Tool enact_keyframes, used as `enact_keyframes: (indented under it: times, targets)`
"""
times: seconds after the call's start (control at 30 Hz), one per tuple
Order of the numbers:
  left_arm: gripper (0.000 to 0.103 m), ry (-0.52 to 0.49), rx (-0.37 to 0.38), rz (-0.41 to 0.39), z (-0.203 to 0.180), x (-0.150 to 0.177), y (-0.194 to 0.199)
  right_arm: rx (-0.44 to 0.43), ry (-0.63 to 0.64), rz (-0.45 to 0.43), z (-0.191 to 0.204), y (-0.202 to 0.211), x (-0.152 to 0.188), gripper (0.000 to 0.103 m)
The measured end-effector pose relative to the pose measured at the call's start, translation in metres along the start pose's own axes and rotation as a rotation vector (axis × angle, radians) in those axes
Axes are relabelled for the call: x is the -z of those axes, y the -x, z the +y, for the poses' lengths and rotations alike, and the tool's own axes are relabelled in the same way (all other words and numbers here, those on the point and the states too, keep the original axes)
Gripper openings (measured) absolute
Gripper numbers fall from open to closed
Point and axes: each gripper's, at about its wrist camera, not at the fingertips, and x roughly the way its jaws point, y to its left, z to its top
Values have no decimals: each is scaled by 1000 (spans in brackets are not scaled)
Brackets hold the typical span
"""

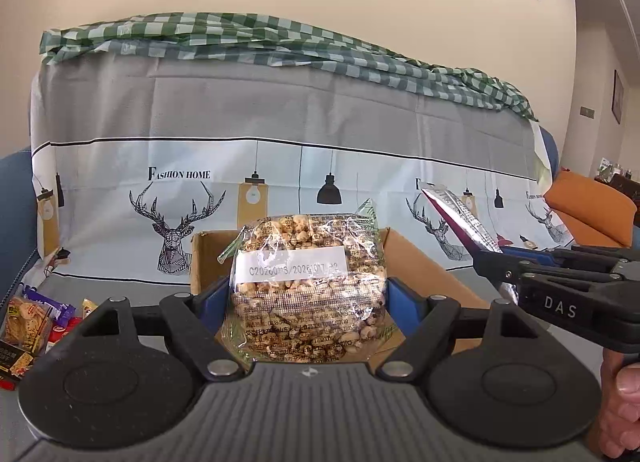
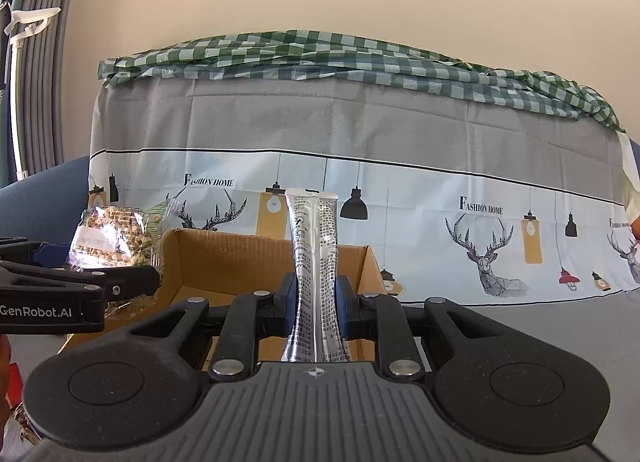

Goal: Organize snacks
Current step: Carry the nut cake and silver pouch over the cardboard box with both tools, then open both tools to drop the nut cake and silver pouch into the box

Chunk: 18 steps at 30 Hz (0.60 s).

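My left gripper (image 1: 307, 298) is shut on a clear bag of peanut candy (image 1: 306, 262) and holds it upright above the open cardboard box (image 1: 416, 262). My right gripper (image 2: 316, 302) is shut on a thin silver snack packet (image 2: 314, 258), held upright over the same box (image 2: 224, 258). In the left wrist view the right gripper (image 1: 492, 262) comes in from the right with the packet (image 1: 460, 218) sticking up. In the right wrist view the left gripper (image 2: 132, 282) comes in from the left with the candy bag (image 2: 112, 238).
Several loose snack packs (image 1: 36, 318) lie on the grey cloth at the far left. A sofa draped in a deer-print cover (image 1: 280, 166) stands behind the box. An orange cushion (image 1: 588, 206) is at the far right.
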Motion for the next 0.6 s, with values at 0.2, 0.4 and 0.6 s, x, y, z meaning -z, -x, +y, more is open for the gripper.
enact_keyframes:
  times: [0.2,0.4,0.6]
  targets:
    - [84,7,6,2,-1,0,-1,7,0,3,-1,-1,0,21]
    - [84,7,11,-1,-1,0,0,8,2,2,2,-1,0,21]
    - [84,6,19,-5,-1,0,0,9,5,-1,2,-1,1,21]
